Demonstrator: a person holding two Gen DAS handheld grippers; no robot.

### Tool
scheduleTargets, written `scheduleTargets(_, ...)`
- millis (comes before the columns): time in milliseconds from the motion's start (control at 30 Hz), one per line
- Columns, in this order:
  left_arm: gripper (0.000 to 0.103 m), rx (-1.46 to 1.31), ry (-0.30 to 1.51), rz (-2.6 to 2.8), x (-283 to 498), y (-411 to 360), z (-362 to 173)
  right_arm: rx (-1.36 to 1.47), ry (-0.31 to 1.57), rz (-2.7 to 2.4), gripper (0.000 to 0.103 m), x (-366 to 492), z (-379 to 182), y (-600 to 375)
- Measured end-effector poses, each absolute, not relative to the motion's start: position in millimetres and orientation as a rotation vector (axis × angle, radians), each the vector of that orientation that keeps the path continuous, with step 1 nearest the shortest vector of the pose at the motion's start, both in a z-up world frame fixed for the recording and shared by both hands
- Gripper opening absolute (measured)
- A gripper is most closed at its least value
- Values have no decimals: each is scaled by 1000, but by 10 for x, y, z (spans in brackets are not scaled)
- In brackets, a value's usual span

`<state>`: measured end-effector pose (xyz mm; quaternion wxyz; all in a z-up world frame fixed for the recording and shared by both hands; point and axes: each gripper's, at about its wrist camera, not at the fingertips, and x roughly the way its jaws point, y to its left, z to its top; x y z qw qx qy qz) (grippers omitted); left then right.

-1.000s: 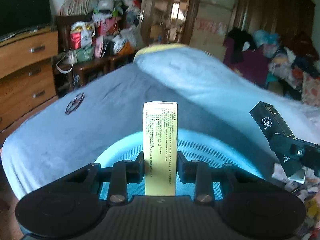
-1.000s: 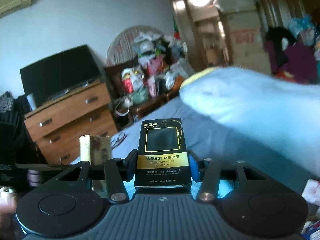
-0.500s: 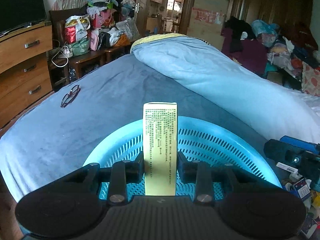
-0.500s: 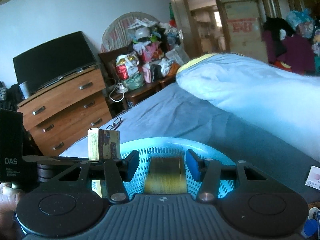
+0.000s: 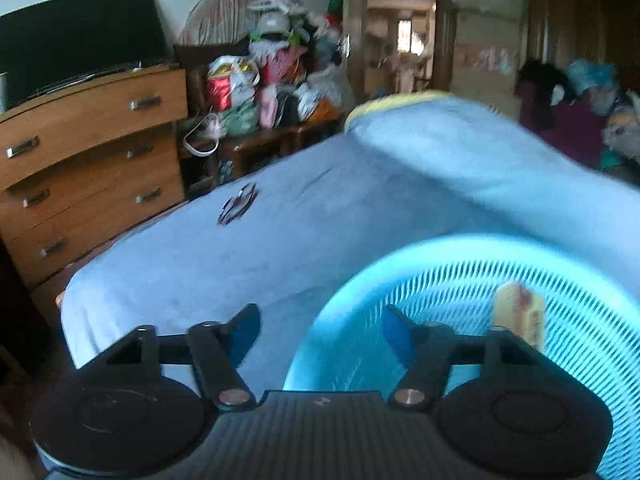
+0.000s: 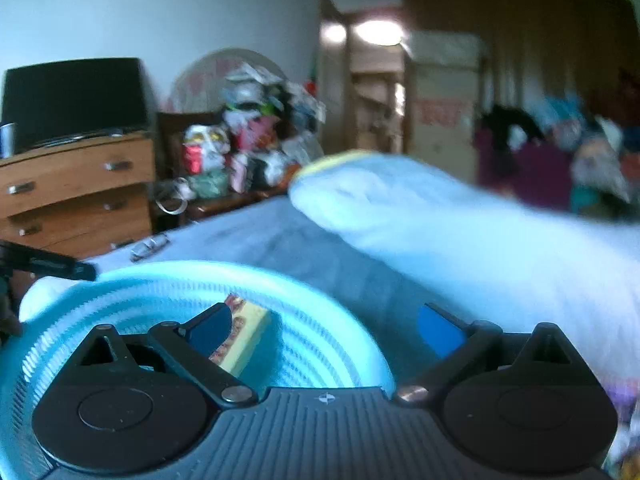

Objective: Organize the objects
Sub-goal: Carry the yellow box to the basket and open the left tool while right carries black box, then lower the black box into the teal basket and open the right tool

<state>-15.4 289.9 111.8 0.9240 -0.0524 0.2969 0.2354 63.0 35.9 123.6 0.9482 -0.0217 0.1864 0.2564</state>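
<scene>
A round light-blue slotted basket (image 5: 436, 250) sits on the bed. A yellow box (image 5: 518, 316) lies inside it, leaning against the wall. My left gripper (image 5: 320, 316) hovers over the basket's left rim, its jaws opening with nothing between them. From the right wrist, the basket (image 6: 180, 270) lies low on the left, and the yellow box (image 6: 244, 336) rests in it. My right gripper (image 6: 326, 314) stands above its right rim, jaws opening wide and empty. The black box is hidden from both views.
The bed (image 5: 320, 220) has a grey-blue cover, with a folded pale quilt (image 5: 480, 160) at the back right and a pair of glasses (image 5: 238, 208) on the left. A wooden dresser (image 5: 92, 152) with a television stands left, with piled bags behind.
Both grippers let go of their boxes and opened. The yellow box fell into the basket; the black box dropped out of sight. Both cameras swung aside and sank.
</scene>
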Motion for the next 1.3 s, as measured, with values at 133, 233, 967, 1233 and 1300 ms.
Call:
scheduleTargets(133,61,-50,479,528,-226,2821,1218,-7,392,487,101,633,1091,379)
scheduleTargets(233,67,-44,498,541,-162,2872,1178,4,345,470,101,615,1129,404)
scheduleTargets(967,82,-201,556,671,-193,4380,1084,-36,316,674,101,697,1180,1687)
scheduleTargets(1233,85,-96,273,475,-602,3359,1893,-26,237,483,103,103,1205,105)
scheduleTargets(1300,92,-86,223,308,-666,2924,2058,-37,360,373,103,-19,1008,-397)
